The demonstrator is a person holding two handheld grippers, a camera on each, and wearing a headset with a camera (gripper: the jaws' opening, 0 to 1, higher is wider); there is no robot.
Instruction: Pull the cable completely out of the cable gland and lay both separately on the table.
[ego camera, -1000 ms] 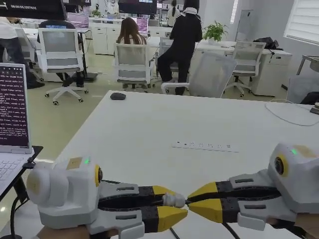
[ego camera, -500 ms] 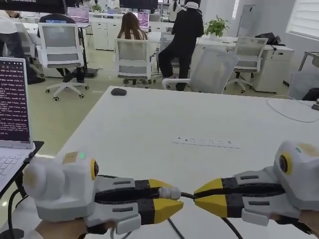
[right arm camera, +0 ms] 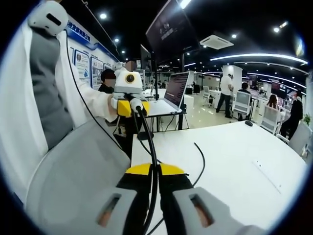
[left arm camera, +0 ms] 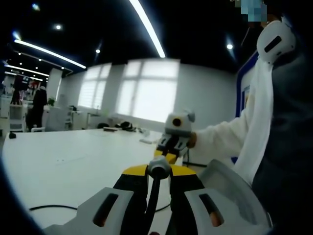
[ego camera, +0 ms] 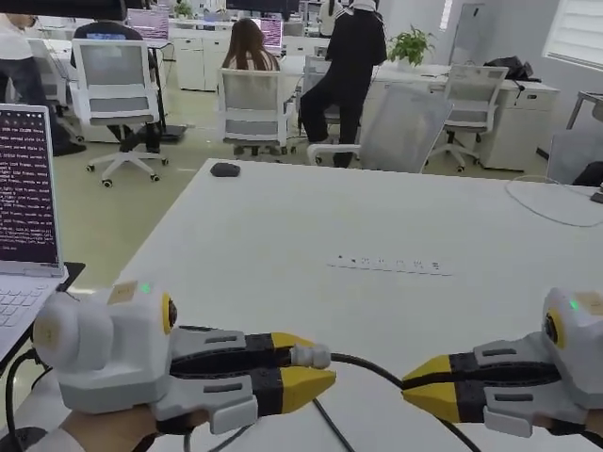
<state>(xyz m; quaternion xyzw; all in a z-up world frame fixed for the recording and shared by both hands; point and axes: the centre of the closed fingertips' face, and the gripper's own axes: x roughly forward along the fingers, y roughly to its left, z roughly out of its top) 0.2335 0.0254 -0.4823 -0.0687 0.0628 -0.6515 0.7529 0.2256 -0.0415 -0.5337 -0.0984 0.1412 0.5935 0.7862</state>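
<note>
Spreading apart now: left tool clamps the small white plastic gland, right tool clamps the thin black cable, sliding out, not free yet.

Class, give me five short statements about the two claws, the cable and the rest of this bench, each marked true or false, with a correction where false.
1. The left claw grips the cable gland. True.
2. The right claw is open and empty. False: it is shut on the black cable.
3. The black cable spans the gap between the two claws. True.
4. The cable gland lies on the table. False: it sits between the left claw's jaws.
5. The laptop has a blank screen. False: lines of text show on it.
</note>
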